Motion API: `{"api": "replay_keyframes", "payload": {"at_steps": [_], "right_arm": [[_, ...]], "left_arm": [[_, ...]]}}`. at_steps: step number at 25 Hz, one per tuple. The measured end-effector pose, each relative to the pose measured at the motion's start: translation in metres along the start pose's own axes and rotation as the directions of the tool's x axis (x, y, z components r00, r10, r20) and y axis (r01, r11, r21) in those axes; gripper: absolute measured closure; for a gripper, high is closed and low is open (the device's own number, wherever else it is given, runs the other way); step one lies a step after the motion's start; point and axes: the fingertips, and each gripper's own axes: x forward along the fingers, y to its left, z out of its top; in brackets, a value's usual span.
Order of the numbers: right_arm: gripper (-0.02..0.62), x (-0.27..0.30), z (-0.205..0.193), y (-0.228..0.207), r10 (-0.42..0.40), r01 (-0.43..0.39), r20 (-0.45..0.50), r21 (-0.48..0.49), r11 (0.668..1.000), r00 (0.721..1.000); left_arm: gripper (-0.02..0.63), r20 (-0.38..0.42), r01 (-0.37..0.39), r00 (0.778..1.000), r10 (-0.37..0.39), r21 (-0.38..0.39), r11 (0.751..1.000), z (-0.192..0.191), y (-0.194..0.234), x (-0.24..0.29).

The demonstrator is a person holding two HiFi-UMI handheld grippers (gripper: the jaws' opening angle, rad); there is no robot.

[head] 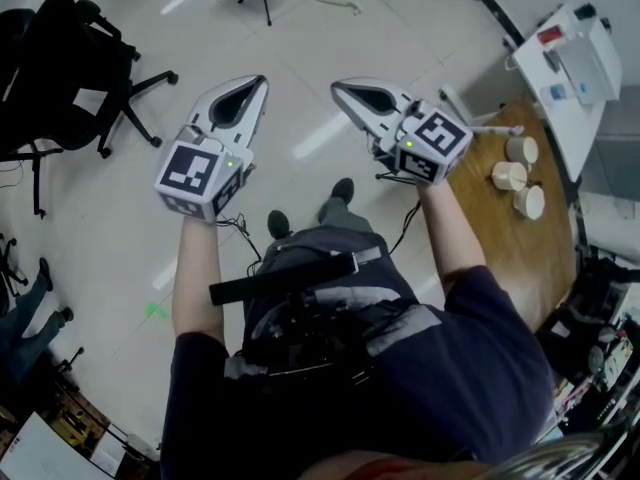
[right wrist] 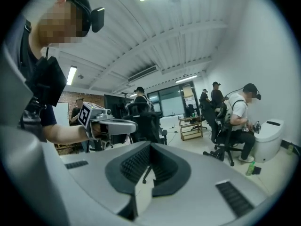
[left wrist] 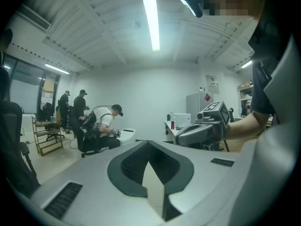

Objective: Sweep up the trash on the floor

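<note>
Both forearms, left (head: pixel 197 268) and right (head: pixel 448 230), stretch out ahead of the chest (head: pixel 440 358), held close to level. The left hand-held gripper (head: pixel 258 86) and the right hand-held gripper (head: pixel 340 90) sit side by side in front of it, tips angled toward each other but apart. Both pairs of jaws are closed on nothing.

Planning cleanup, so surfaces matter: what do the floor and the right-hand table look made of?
Floor: pale, smooth, glossy, likely tile or vinyl; light streaks reflect off it.
Table: brown, matte, probably wood or laminate; grain too blurred to confirm.
</note>
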Motion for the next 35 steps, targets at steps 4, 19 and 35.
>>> {"api": "replay_keyframes", "payload": {"at_steps": [4, 19, 35], "right_arm": [[0.589, 0.02, 0.004, 0.044, -0.058, 0.057, -0.012, -0.055, 0.997, 0.998], [0.589, -0.028, 0.026, 0.083, -0.28, 0.283, 0.045, -0.113, 0.952, 0.959], [0.589, -0.193, 0.06, 0.06, -0.219, 0.25, 0.205, -0.138, 0.958, 0.954]], "left_arm": [[0.601, 0.009, 0.05, 0.999, -0.05, 0.0, 0.999, -0.006, 0.008, -0.04], [0.601, 0.155, 0.208, 0.963, -0.221, 0.092, 0.974, 0.031, -0.06, -0.053], [0.601, 0.215, 0.121, 0.96, -0.176, 0.247, 0.961, 0.086, -0.216, 0.024]]}}
